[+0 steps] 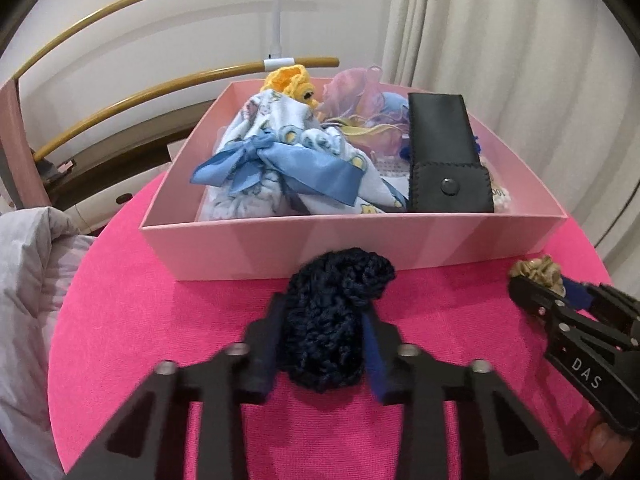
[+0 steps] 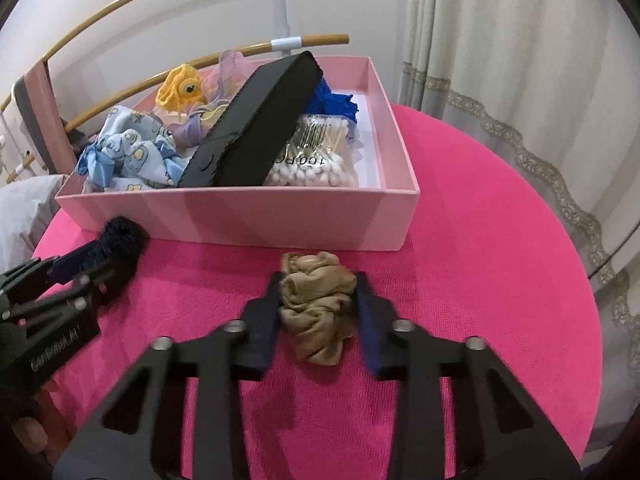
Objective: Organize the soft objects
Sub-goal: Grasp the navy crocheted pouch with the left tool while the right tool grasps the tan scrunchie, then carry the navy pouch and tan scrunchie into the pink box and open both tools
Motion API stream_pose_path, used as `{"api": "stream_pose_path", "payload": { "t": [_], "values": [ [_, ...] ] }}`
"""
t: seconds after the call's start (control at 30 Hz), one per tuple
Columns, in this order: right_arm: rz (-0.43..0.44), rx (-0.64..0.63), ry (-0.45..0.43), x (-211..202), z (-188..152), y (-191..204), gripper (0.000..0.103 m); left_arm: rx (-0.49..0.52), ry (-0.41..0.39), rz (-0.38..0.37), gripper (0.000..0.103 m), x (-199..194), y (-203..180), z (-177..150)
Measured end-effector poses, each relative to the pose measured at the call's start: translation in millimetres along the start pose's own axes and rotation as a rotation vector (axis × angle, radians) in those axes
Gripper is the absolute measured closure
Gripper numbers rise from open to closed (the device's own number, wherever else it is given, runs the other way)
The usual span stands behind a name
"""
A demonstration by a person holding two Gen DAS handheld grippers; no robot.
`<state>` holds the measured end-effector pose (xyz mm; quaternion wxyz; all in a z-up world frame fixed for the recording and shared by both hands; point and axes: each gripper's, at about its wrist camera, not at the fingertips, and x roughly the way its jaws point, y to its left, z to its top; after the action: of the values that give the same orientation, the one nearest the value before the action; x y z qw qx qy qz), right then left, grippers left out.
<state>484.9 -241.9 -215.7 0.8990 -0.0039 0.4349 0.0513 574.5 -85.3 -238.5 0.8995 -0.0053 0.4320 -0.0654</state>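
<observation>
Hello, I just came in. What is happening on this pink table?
A person is tidying soft things into the pink box, holding a gripper in each hand. The left gripper is shut on a dark blue crocheted piece, and the right gripper is shut on a beige scrunchie. Both items lie on the pink tablecloth just in front of the box. The box already holds a blue patterned cloth, a black case and a pack of cotton swabs.
</observation>
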Motion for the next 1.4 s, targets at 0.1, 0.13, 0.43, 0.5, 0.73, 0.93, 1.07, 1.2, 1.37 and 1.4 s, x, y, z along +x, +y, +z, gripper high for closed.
{"api": "stream_pose_path", "payload": {
  "t": [0.1,0.13,0.43,0.5,0.73,0.93,1.07,1.2,1.37,1.4],
  "values": [
    [0.021,-0.004,0.004,-6,-6,-1,0.082,-0.006,0.006,-0.014,0.089,-6,4,-3],
    [0.026,0.001,0.005,-10,-9,-1,0.083,-0.008,0.007,-0.018,0.090,-9,5,-5],
    [0.060,0.026,-0.007,-45,-34,-5,0.083,-0.016,-0.002,-0.019,0.091,-58,14,-31],
    [0.074,0.025,-0.014,-54,-38,-3,0.083,-0.013,-0.007,-0.012,0.091,-68,14,-36],
    [0.118,0.006,-0.049,-83,-42,12,0.083,-0.008,-0.030,0.011,0.091,-113,18,-52],
    [0.137,-0.010,-0.077,-101,-45,22,0.083,-0.012,-0.061,0.017,0.091,-142,17,-59],
    [0.144,-0.017,-0.093,-114,-48,27,0.083,-0.013,-0.076,0.015,0.091,-158,17,-64],
    [0.148,-0.021,-0.106,-123,-51,29,0.083,-0.014,-0.087,0.008,0.091,-173,17,-68],
    [0.154,-0.028,-0.116,-131,-52,32,0.083,-0.014,-0.101,0.003,0.091,-188,17,-71],
    [0.156,-0.029,-0.118,-133,-52,33,0.083,-0.015,-0.104,0.003,0.091,-189,16,-71]
  ]
}}
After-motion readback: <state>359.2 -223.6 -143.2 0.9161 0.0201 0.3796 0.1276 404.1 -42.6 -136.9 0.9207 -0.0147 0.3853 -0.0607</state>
